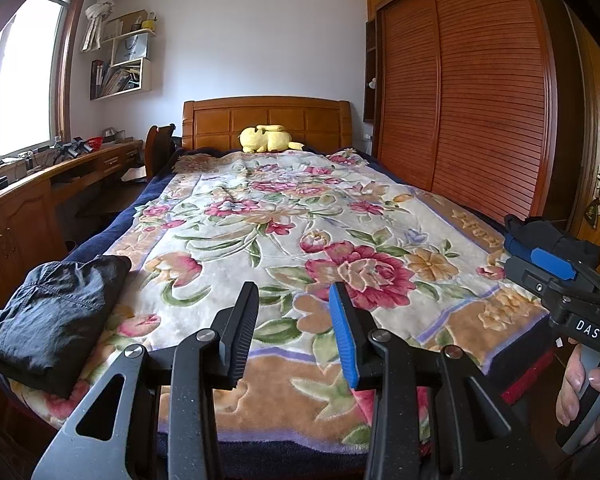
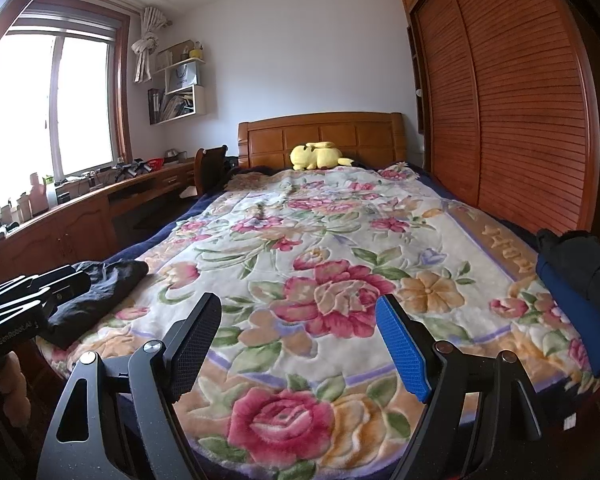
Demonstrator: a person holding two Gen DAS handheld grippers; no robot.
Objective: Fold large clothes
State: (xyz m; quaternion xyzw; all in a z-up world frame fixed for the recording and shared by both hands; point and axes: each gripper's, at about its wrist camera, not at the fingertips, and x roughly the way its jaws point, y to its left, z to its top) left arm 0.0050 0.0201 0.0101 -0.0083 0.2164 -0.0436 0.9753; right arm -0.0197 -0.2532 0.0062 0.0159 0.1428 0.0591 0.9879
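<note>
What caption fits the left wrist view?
Open left tool above floral blanket, folded dark garment at its left.

White letters "DAS" stand on the black body of the right tongs (image 1: 538,258), seen from the left wrist. "GenRobot.AI" is printed on the body of the left tongs (image 2: 60,280), seen from the right wrist. Lettering woven into the blanket (image 2: 340,240) near the bed's right edge cannot be read.

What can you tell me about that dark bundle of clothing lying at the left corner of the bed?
The dark garment is black or charcoal, of thin woven-looking cloth with visible seams and creases. It lies folded into a rough, thick rectangle on the near left corner of the floral blanket, close to the edge. Neither gripper touches it; in the right wrist view the left gripper's body hides part of it.
</note>
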